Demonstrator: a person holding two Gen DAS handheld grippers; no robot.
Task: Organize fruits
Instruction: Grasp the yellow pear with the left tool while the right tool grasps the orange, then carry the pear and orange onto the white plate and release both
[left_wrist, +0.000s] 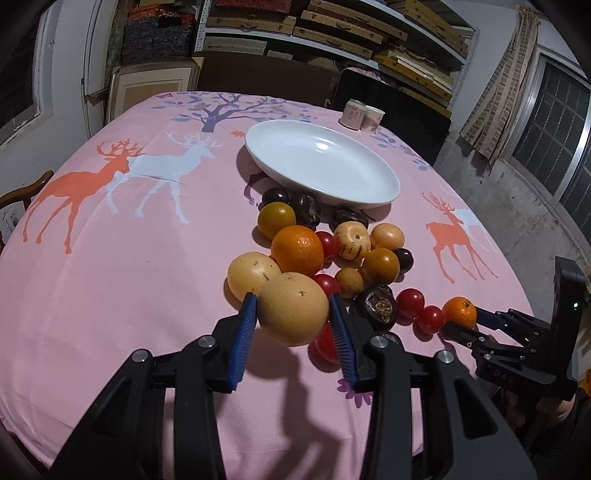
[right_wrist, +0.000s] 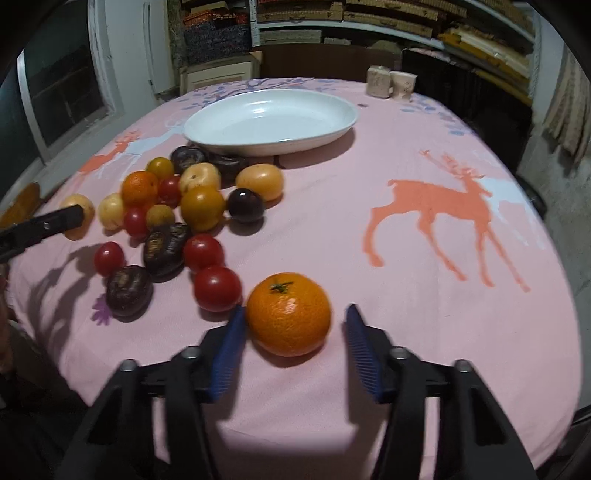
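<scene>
Two fruits are engaged short of the white plate (left_wrist: 384, 192): a tan fruit (left_wrist: 293, 308) clamped by the left hand-held gripper (left_wrist: 293, 317), a mandarin (right_wrist: 288, 314) straddled by the released right hand-held gripper (right_wrist: 293, 332), where neighbouring tomatoes (right_wrist: 217, 288) could be knocked rolling.

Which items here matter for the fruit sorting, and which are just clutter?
Job:
- tan round fruit between the left tool's pads
- orange between the right tool's open pads
- fruit pile
- white dish, nothing in it

Lying about:
- two paper cups
- deer tablecloth
- shelves of boxes
</scene>
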